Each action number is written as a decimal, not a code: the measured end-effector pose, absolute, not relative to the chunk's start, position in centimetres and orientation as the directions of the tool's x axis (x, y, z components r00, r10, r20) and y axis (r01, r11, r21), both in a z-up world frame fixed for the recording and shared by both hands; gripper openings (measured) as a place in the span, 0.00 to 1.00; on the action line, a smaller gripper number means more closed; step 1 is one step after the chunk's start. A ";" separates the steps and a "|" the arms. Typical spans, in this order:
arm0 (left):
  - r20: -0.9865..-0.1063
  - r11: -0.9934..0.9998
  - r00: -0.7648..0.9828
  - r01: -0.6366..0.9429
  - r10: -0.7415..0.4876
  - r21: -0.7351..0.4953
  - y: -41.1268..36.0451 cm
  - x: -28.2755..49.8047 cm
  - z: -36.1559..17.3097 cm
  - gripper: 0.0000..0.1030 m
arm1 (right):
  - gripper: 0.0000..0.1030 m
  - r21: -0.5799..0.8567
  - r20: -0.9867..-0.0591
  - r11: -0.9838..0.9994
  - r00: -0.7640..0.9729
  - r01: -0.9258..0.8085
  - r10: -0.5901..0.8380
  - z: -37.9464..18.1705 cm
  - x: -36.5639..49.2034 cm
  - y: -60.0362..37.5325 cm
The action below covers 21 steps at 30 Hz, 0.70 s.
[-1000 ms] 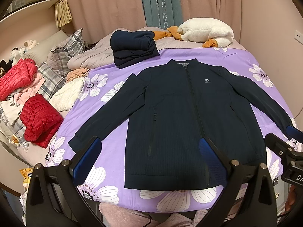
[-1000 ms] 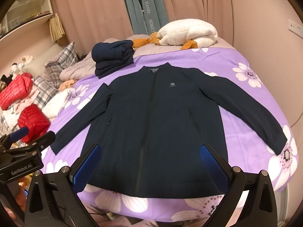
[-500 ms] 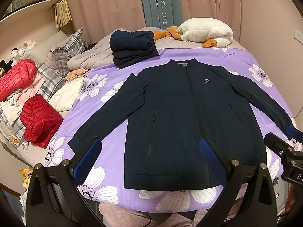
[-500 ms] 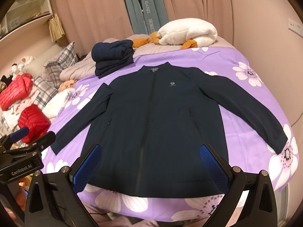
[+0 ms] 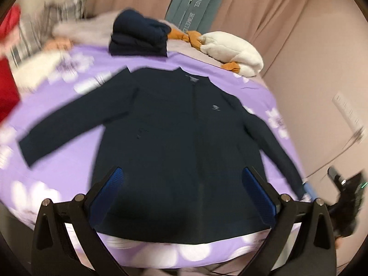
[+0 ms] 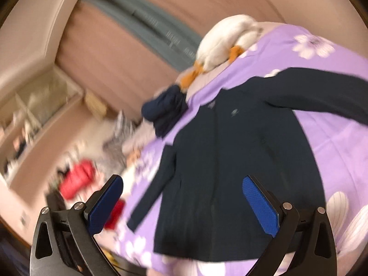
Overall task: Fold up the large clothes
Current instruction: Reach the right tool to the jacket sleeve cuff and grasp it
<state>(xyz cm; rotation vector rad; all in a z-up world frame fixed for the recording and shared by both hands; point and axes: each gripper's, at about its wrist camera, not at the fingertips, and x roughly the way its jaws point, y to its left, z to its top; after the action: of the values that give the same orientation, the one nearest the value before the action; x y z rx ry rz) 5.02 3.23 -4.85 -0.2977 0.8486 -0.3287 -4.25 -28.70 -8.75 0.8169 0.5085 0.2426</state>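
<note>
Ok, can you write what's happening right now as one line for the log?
stage: pre-fold | jacket: flat, unfolded on purple bedspread | left hand-held gripper: open, empty | right hand-held gripper: open, empty | views: motion-blurred

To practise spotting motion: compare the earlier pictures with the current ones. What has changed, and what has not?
Both cameras have swung: the left gripper turned rightward, the right gripper rolled and tilted, blurring both views. Nothing was gripped; both stay open. The navy jacket stays spread flat on the purple bedspread, the folded navy pile behind it.
</note>
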 end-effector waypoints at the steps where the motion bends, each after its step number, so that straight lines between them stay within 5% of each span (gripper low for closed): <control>1: -0.674 0.899 0.611 0.158 -0.415 -0.410 3.2 5.5 -5.6 1.00 | 1.00 0.771 -0.317 0.637 0.865 -0.004 0.389 -9.4 -4.4 -29.7; 5: -0.624 0.861 0.615 0.198 -0.481 -0.469 1.8 6.2 -7.1 1.00 | 1.00 0.873 -0.240 0.481 0.928 0.078 0.286 -13.5 -6.6 -35.0; 11: -0.611 0.835 0.578 0.280 -0.541 -0.474 -0.5 7.0 -8.0 1.00 | 1.00 0.853 -0.381 0.408 0.923 0.326 0.058 -17.8 -10.3 -40.7; 21: -0.674 0.831 0.491 0.258 -0.552 -0.492 -2.6 9.6 -10.2 1.00 | 1.00 0.837 -0.451 0.348 0.893 0.422 0.002 -21.2 -7.6 -45.2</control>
<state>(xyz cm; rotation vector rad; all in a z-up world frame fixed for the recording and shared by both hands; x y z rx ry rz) 9.60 -2.58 -10.24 -0.3478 0.9369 -0.5037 -7.60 -45.20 -21.21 1.1923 0.4091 -0.2821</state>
